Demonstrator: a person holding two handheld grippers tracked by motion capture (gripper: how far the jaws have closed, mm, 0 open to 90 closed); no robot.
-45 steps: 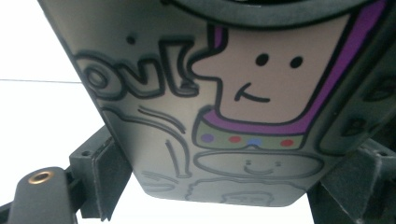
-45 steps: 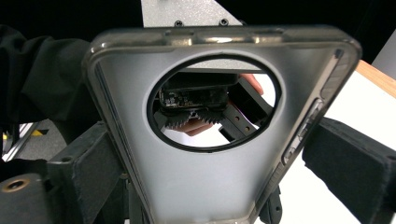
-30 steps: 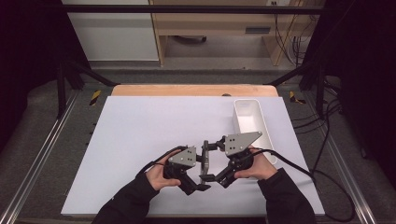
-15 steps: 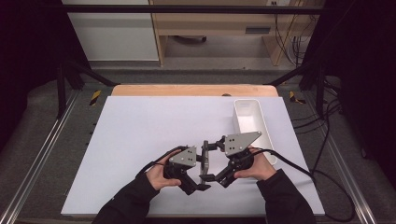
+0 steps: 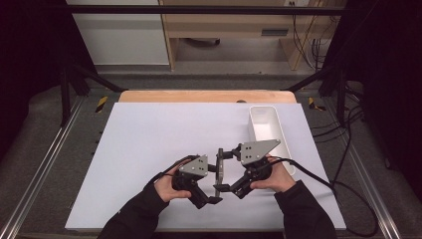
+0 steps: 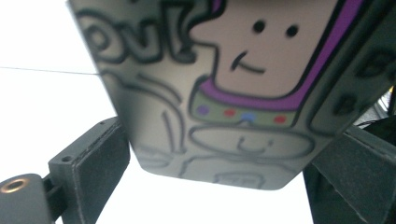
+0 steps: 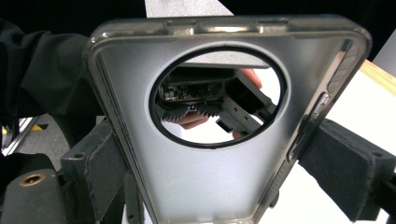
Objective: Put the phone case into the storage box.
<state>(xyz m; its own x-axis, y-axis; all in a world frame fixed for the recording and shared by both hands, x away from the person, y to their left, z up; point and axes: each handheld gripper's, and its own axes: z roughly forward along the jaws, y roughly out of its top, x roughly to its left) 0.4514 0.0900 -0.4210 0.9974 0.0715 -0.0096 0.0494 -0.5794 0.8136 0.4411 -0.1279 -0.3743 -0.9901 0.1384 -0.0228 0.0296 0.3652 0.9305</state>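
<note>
The phone case (image 5: 219,172) stands on its edge above the white desk (image 5: 149,144), between the two grippers, near the person's side. In the high view it looks like a thin dark strip, because it is seen from its side.

The right gripper (image 5: 226,169) holds this case. In the right gripper view, its two black jaws press on the long edges of the phone case (image 7: 224,182), one on each side, and the inner face of the case looks toward the camera. This face is smooth and half clear, with a big round hole (image 7: 217,95) in the upper part. Through the hole a part of the left gripper and some fingers of the person are visible.

The left gripper (image 5: 211,185) is just beside the case on the other side. In the left gripper view, the printed back of the phone case (image 6: 224,93) is very close, with a cartoon figure drawn in purple, green and black lines. The jaws of this gripper have just been opening; they stand wide, one at each side of the case's lower end. The pad on the left side is apart from the case edge, so the left gripper does not grip it.

A white tray (image 5: 259,117) stands on the desk behind the right hand (image 5: 276,177), well apart from the case.
</note>
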